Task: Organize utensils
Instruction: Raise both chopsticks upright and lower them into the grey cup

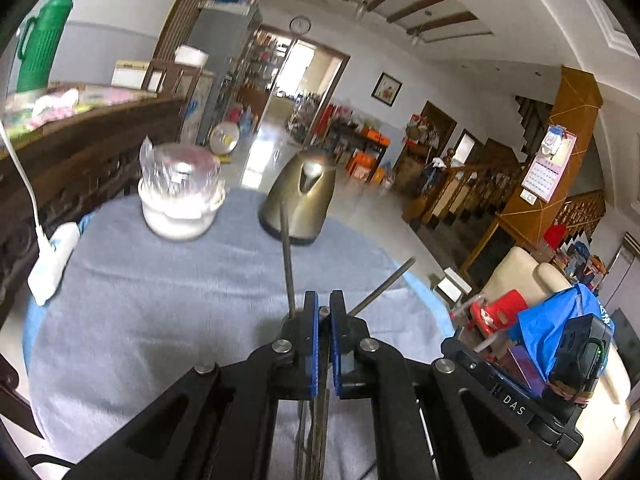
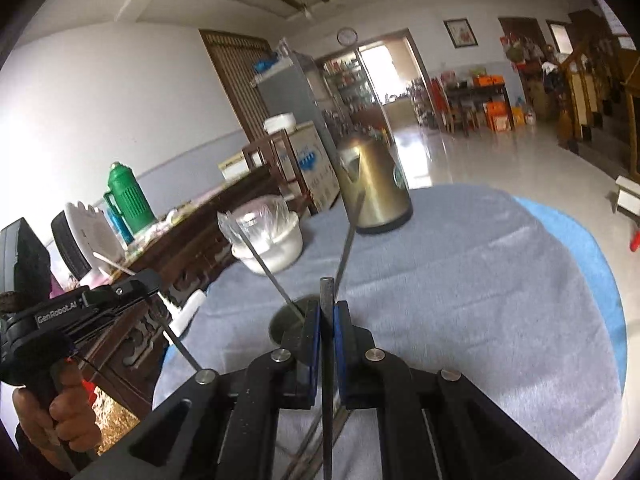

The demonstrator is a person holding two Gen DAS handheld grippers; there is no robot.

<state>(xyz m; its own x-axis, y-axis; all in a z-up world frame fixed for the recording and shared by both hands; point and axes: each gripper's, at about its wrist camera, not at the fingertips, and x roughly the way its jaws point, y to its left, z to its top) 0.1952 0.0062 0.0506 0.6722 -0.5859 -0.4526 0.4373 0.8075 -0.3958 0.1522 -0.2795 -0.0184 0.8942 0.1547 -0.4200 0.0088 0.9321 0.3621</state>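
Observation:
Thin grey metal chopsticks are the utensils. My left gripper [image 1: 324,304] is shut on a bundle of them above the grey cloth; one chopstick [image 1: 288,260] points up toward the kettle and another [image 1: 384,284] splays right. My right gripper [image 2: 327,312] is shut on a dark chopstick [image 2: 326,292], while two more fan out, one [image 2: 348,248] upward and one [image 2: 264,264] to the left. A dark round thing [image 2: 282,318] lies on the cloth just behind the right gripper's left finger, mostly hidden. At the left edge, a person's hand [image 2: 60,416] holds the left gripper's handle [image 2: 44,320].
A round table with a grey cloth [image 1: 160,300] over a blue one bears a gold kettle [image 1: 300,200] and a white bowl under plastic wrap [image 1: 180,200]. A white plug and cable [image 1: 52,256] lie at its left edge by a dark wooden sideboard [image 2: 192,240]. Chairs and bags [image 1: 560,328] stand at right.

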